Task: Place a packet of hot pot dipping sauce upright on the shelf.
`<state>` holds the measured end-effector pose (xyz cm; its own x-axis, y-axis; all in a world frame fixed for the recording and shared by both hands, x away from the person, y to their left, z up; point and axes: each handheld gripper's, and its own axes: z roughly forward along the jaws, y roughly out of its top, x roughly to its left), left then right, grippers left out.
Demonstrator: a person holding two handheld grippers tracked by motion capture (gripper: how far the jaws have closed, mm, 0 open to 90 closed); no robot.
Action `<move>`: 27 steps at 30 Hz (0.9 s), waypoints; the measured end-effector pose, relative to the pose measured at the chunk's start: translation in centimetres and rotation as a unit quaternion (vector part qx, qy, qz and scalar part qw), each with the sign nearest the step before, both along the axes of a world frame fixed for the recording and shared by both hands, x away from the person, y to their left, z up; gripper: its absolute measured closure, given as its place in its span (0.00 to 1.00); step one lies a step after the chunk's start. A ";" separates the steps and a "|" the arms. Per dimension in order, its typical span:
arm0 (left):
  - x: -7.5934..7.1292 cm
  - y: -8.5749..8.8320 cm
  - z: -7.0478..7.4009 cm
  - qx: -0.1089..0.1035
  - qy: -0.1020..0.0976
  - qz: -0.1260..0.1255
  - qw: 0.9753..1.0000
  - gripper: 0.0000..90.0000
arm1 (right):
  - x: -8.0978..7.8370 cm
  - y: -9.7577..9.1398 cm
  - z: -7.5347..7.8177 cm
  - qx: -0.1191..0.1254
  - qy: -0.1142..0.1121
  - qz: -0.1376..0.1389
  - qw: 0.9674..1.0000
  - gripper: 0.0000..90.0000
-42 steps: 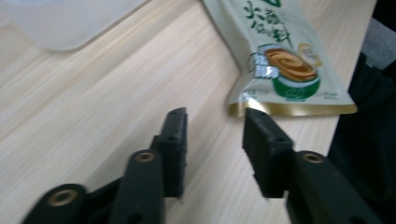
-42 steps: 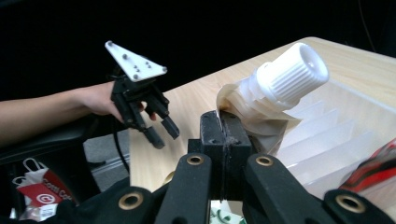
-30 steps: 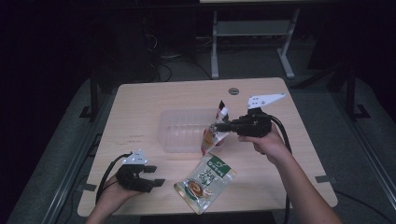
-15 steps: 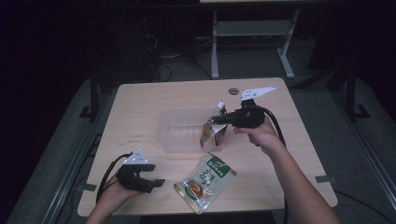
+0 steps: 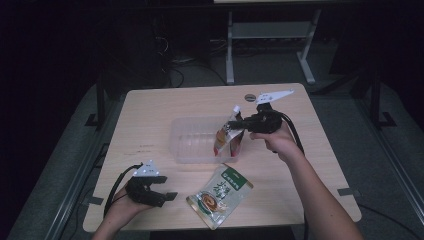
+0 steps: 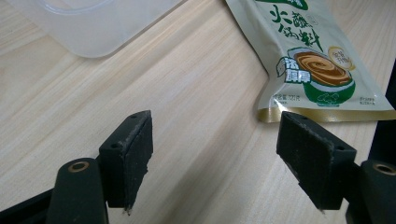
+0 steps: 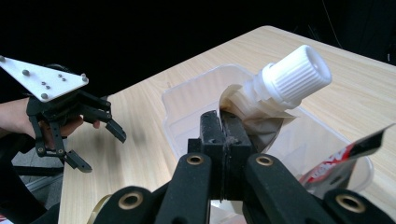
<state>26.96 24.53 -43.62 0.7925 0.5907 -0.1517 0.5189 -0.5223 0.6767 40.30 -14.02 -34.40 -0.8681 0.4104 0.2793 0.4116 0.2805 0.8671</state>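
High view: right gripper point(image 5: 243, 121) clamps spout pouch point(image 5: 227, 135) over tub point(image 5: 197, 142)
Left gripper point(image 5: 162, 194): open, empty, 7 o'clock on counter point(image 5: 150, 107)
Tip: lower fully before letting go

Each black tool point(image 5: 162, 195) carries a grey three-cornered screwed plate and trails a black cable.

Right forearm runs up from the 5 o'clock corner of the high view toward centre, wrist bent, right hand point(image 5: 278, 140) wrapped around the right gripper point(image 5: 239, 125), which points toward 9 o'clock with its grey plate tipped up. In the right gripper view its two black jaws are pressed tight together, pinching the edge of what they hold. Down at 7 o'clock, the left hand point(image 5: 119, 210) rests low, left gripper point(image 5: 167, 198) aimed toward 3 o'clock, jaws just opened wider and standing well apart with nothing between them.
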 end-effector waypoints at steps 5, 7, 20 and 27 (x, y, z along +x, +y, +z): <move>0.1 0.0 0.0 0.000 -0.001 0.000 1.000 0.30 | 0.0 -0.4 0.0 -0.005 -0.002 -0.006 1.000 0.99; 0.0 -0.1 0.0 0.000 0.001 0.001 1.000 0.30 | 0.1 -0.4 -0.1 -0.008 0.000 -0.007 1.000 1.00; 0.0 -0.1 -0.1 0.000 0.002 -0.002 1.000 0.30 | 0.6 1.5 -1.3 -0.032 0.008 -0.009 0.999 0.99; 0.1 -0.1 -0.1 0.004 0.001 -0.007 1.000 0.30 | 0.8 2.1 -1.6 -0.044 0.008 -0.011 0.999 0.99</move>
